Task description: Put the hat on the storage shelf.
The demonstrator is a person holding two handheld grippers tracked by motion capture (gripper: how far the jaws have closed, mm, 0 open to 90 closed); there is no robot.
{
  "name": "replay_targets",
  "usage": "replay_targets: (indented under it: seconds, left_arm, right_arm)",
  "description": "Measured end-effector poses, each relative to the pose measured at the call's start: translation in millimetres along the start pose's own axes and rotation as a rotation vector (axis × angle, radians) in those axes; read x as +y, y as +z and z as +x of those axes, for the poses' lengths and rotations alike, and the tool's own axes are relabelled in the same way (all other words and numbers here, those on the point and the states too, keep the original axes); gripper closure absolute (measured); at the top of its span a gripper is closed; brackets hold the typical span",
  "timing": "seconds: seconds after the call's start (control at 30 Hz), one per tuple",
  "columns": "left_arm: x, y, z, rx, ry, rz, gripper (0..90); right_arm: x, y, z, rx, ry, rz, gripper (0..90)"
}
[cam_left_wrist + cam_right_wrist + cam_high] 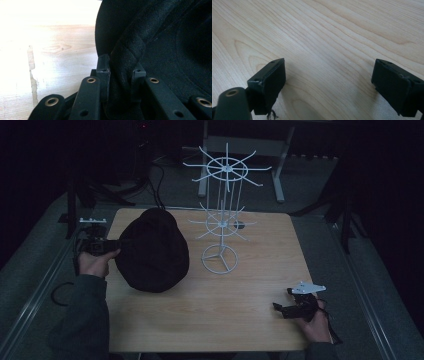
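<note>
The left gripper (120, 75) has its jaws clamped on a fold at the edge of the black hat (152, 250); in the left gripper view the thick, stitched rim of the hat (155, 50) is pinched between the two jaws and the crown spreads out beyond and to the right of them. From the high view the hat lies flat on the tabletop (240, 320), its bulk stretching away from the left gripper (107, 246) toward the white wire rack (222, 215), which stands upright just past the hat's far side, apart from it.

The right gripper (287, 309) rests low near the front right of the tabletop, well away from both hat and rack. In the right gripper view its jaws stand wide apart with nothing but bare wood (332, 45) between and ahead of them.

As a judgement, the work looks like hanging the hat on the rack, and it is at an early stage: the grasp is made, but the hat is not yet lifted, and none of the rack's arms carries anything. What remains is raising the hat, carrying it over to one of the wire arms, settling it there and letting go. The right gripper seems to have no part yet; it could steady the rack's base or support the hat's free side.
</note>
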State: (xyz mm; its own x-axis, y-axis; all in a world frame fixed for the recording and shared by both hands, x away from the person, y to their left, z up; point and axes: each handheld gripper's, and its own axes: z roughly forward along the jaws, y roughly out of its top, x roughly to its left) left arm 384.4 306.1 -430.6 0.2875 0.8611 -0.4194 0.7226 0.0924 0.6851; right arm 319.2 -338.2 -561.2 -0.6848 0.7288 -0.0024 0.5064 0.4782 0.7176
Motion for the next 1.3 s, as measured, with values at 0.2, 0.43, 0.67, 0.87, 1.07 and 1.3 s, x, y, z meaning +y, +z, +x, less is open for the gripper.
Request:
replay_targets:
  seconds: [0.2, 0.43, 0.67, 0.87, 1.07, 1.3]
  left_arm:
    - [7.3, -9.5, -8.6, -0.012, -0.007, -0.024, 76.6]
    - [16.2, -15.7, -18.9, -0.027, -0.001, -0.043, 76.3]
    - [19.8, -20.7, -26.2, -0.060, -0.019, -0.067, 76.3]
    - [22.3, -25.3, -32.4, -0.081, -0.019, -0.081, 76.2]
    - [24.0, -27.8, -34.8, -0.113, -0.040, -0.099, 76.1]
    - [27.8, -29.5, -35.9, -0.162, -0.079, -0.119, 76.1]
  right_arm:
    - [0.0, 0.0, 0.0, 0.000, 0.000, 0.000, 12.0]
    - [0.0, 0.1, -0.1, -0.001, -0.002, -0.001, 12.0]
    - [0.0, 0.1, -0.1, -0.001, -0.001, -0.002, 12.0]
    - [0.0, 0.1, -0.1, -0.001, -0.001, -0.002, 12.1]
    - [0.0, 0.1, -0.1, -0.001, 0.000, -0.002, 12.1]
    - [0.0, 0.1, -0.1, -0.002, 0.000, -0.002, 12.1]
